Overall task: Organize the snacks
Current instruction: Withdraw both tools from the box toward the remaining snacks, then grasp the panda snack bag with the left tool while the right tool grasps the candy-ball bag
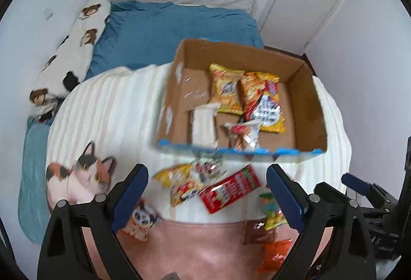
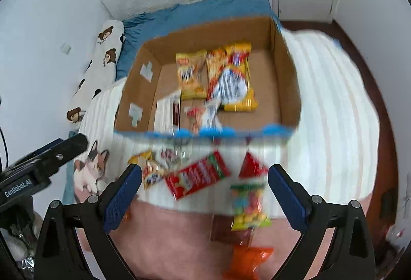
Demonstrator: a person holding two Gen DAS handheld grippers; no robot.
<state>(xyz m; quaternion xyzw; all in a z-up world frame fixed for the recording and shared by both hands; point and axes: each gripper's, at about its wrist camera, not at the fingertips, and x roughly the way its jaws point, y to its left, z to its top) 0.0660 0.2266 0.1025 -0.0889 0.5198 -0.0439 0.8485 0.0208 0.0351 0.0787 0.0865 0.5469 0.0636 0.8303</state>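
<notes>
Both hand-held grippers hang above a bed, pointing steeply down. The left hand-held gripper (image 1: 206,192) has its jaws wide apart and holds nothing; the right hand-held gripper (image 2: 204,190) is also wide open and empty.

Ahead of both stands a cardboard box (image 1: 312,102) with a blue front edge, on a white striped blanket (image 1: 110,110). Inside it I count two yellow snack bags (image 1: 226,89), a small red-and-white packet (image 1: 242,134) and a white carton (image 1: 203,123).

Between the box and the grippers, loose snacks lie on the blanket: a red packet (image 1: 228,188) just in front of the left jaws, a yellow bag (image 1: 177,177) beside it, and a multicoloured candy bag (image 2: 248,205) between the right jaws in the picture. Nearer still lie a brown packet (image 1: 258,233) and an orange packet (image 2: 250,260) on a pink cover (image 1: 200,249). The pictures are blurred, so smaller packets I cannot count surely.

To the left lie a cat-shaped cushion (image 1: 77,177) and a bear-print pillow (image 1: 74,48). Nothing blocks the way to the box.
</notes>
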